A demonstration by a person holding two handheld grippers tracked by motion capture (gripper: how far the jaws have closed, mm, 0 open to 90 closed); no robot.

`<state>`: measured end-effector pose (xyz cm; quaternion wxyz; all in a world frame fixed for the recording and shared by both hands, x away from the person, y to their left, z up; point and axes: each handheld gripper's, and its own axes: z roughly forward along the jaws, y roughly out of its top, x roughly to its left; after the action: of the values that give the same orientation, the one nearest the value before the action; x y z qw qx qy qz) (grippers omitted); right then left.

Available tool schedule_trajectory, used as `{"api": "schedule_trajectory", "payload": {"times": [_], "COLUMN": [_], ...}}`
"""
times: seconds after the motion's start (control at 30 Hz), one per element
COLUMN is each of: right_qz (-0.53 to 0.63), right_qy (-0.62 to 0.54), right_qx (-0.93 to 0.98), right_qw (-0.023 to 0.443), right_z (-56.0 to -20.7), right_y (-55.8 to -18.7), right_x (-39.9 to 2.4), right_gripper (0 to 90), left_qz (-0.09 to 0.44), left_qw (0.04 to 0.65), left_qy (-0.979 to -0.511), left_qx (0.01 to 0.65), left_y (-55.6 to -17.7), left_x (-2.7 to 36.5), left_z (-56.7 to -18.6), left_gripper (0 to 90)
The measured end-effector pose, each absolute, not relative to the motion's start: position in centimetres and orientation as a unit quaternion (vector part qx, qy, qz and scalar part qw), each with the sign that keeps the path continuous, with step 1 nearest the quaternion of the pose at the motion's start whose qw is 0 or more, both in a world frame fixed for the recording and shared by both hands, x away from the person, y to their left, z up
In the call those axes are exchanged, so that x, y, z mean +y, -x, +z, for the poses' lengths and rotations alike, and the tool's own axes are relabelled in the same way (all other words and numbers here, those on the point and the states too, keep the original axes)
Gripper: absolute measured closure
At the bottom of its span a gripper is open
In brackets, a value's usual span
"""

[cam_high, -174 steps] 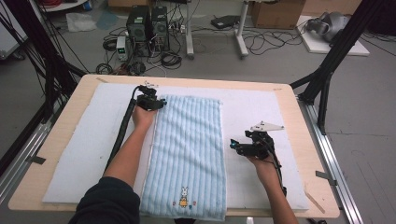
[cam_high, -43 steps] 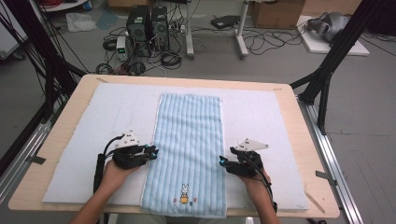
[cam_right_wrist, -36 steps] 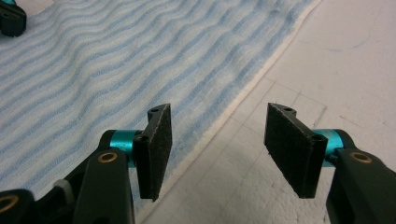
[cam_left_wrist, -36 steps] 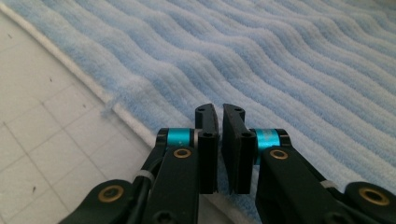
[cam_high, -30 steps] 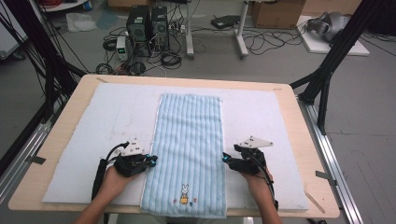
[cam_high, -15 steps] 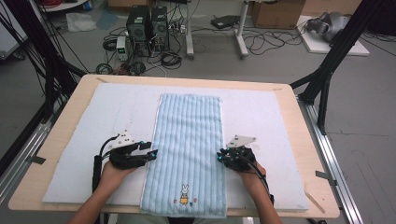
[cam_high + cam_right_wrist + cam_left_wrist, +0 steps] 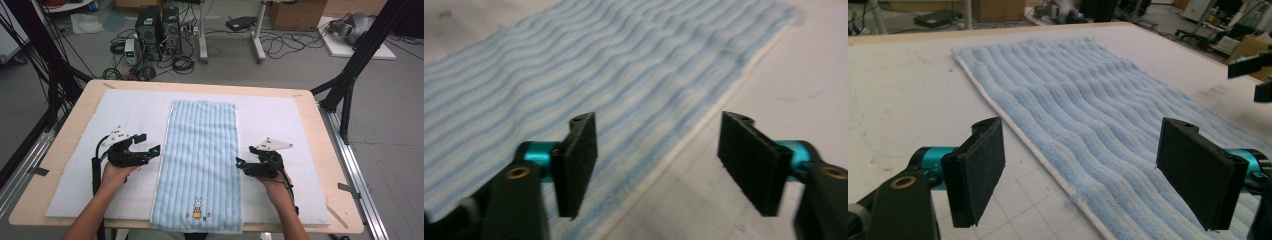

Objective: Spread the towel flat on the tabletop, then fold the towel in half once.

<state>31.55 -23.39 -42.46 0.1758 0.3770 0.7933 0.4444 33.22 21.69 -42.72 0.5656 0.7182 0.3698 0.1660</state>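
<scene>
Pale-blue ribbed towel, flat, lengthwise at mid-surface on white mat. Left tool and right tool: jaws wide, empty, straddling opposite long edges. Likely step: pre-grasp. Next: lower, pinch both hems together.
</scene>
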Motion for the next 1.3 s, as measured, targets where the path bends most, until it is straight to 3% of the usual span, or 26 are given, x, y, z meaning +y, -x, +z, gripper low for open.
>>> {"api": "schedule_trajectory", "payload": {"times": [0.13, 0.23, 0.37, 0.6, 1.3], "right_qz": [0.449, 0.457, 0.463, 0.461, 0.458], "right_qy": [-0.402, -0.403, -0.4, -0.407, -0.431], "right_qx": [0.768, 0.757, 0.75, 0.748, 0.741], "right_qw": [0.219, 0.234, 0.251, 0.249, 0.234], "right_z": [-41.8, -41.6, -41.4, -41.5, -41.8], "right_y": [-31.2, -31.0, -31.0, -31.1, -31.6], "right_x": [-25.1, -26.0, -26.5, -26.8, -27.3], "right_gripper": [11.2, 11.0, 10.9, 10.9, 10.9], "left_qz": [0.181, 0.211, 0.208, 0.208, 0.178], "left_qw": [0.581, 0.587, 0.583, 0.57, 0.559], "left_qy": [-0.715, -0.711, -0.707, -0.708, -0.712], "left_qx": [0.344, 0.325, 0.341, 0.361, 0.386], "left_y": [-33.3, -33.2, -33.5, -33.2, -34.3], "left_x": [22.9, 23.3, 23.5, 23.4, 23.2], "left_z": [-42.4, -42.5, -42.6, -42.4, -42.4], "left_gripper": [21.5, 21.6, 22.2, 18.3, 18.3]}}
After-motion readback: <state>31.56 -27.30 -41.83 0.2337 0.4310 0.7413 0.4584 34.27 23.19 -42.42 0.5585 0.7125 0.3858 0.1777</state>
